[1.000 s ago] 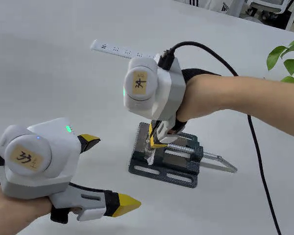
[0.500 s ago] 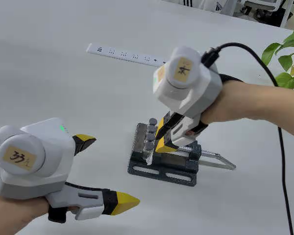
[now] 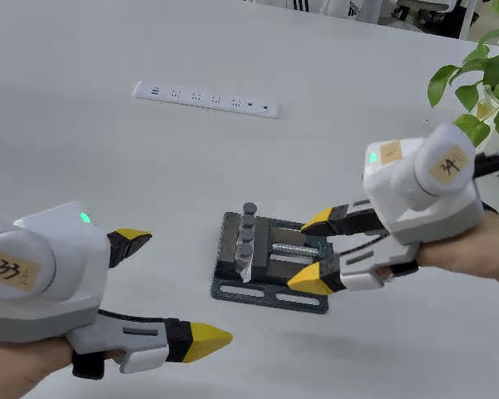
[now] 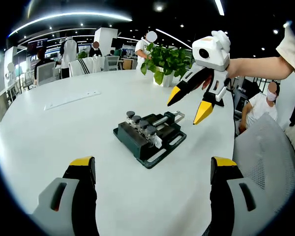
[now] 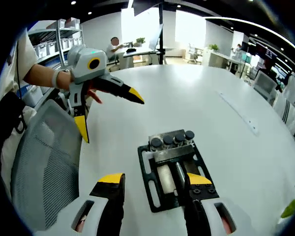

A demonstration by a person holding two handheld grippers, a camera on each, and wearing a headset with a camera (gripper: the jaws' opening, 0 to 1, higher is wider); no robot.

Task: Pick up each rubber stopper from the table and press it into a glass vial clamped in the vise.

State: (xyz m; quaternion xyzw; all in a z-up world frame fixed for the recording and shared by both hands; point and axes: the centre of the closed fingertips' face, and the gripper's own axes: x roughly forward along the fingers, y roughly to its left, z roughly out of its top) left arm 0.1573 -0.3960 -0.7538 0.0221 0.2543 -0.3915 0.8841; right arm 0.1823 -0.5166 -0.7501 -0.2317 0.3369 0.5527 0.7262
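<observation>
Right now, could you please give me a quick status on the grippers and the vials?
Left gripper open, empty, short of the vise. Right gripper open, empty, beside it. Four vials clamped, all stoppered. Nothing in the way.

We count four glass vials [image 5: 168,143] in one row, and four rubber stoppers [image 5: 179,137], one atop each. One vise [image 3: 266,293]. One power strip [image 3: 204,98]. Two grippers: left gripper [image 3: 185,287], right gripper [image 4: 183,113]. One potted plant [image 4: 164,56].
</observation>
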